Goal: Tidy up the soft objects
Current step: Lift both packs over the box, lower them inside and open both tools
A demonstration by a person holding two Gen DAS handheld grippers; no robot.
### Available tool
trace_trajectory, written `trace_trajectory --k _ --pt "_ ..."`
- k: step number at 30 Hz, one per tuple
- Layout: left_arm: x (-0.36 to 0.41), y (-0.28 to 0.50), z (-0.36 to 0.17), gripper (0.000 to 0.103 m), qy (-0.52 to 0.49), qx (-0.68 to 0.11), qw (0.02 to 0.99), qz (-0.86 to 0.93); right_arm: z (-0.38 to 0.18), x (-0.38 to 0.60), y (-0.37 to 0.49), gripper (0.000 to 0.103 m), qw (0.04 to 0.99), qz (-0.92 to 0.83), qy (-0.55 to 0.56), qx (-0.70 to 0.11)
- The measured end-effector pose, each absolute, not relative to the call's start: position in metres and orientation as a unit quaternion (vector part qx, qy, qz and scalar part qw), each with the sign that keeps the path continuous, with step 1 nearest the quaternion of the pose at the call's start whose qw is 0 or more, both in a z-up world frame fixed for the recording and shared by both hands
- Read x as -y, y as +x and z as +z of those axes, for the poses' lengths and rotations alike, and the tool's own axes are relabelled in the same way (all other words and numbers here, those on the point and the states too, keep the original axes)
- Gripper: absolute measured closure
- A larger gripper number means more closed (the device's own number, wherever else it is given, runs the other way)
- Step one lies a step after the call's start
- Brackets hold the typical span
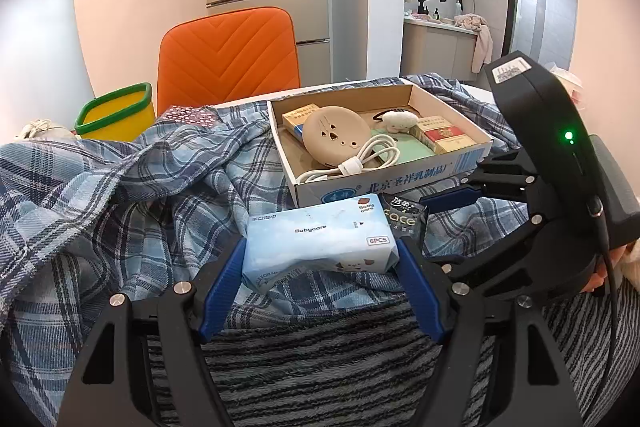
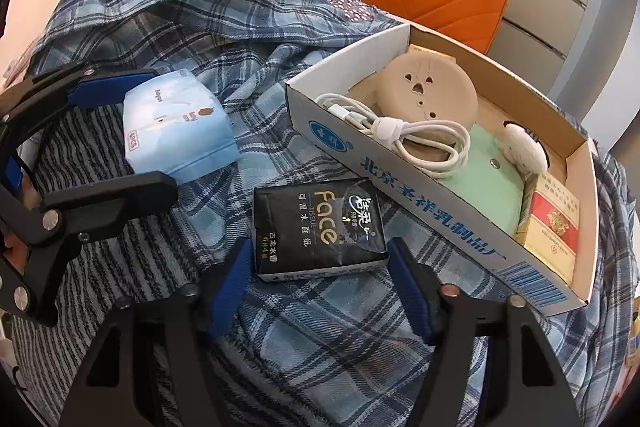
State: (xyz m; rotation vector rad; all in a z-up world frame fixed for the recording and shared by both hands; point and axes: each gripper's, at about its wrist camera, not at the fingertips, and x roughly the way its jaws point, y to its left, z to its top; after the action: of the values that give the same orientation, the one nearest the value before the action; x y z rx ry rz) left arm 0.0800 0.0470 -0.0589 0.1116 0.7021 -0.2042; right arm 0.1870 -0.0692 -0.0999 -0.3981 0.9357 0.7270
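My left gripper (image 1: 320,259) fingers hold the blue wipes pack (image 1: 320,243) just before the cardboard box (image 1: 384,183). My right gripper (image 2: 320,263) fingers sit narrow around the black tissue pack (image 2: 320,227), maybe not pressing yet. I should squeeze gently.

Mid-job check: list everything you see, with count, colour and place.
wipes pack: 1, light blue, between left gripper's fingers
tissue pack: 1, black, between right gripper's fingers
shirt: 1, blue plaid, spread under everything
blanket: 1, grey striped, nearest
box: 1, white cardboard, on shirt
cable: 1, white, in box
bin: 1, yellow, green rim, far left
chair: 1, orange, behind
left gripper: closed on wipes
right gripper: straddling tissues
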Motion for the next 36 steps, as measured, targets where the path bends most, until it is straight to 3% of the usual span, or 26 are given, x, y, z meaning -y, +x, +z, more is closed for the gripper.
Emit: trace_trajectory --k 7,24,36 --pt "-0.047 0.076 -0.056 0.03 0.054 -0.329 0.938 -0.094 -0.084 0.078 0.177 0.037 0.84 0.329 -0.176 -0.393" --pt "-0.039 0.036 -0.021 0.03 0.088 -0.202 0.975 -0.032 -0.021 0.123 0.121 0.037 0.951 0.228 -0.126 -0.164" --pt "-0.013 0.038 0.018 0.03 0.081 -0.118 0.99 -0.019 0.007 0.163 0.124 0.037 0.985 0.131 -0.053 -0.103"
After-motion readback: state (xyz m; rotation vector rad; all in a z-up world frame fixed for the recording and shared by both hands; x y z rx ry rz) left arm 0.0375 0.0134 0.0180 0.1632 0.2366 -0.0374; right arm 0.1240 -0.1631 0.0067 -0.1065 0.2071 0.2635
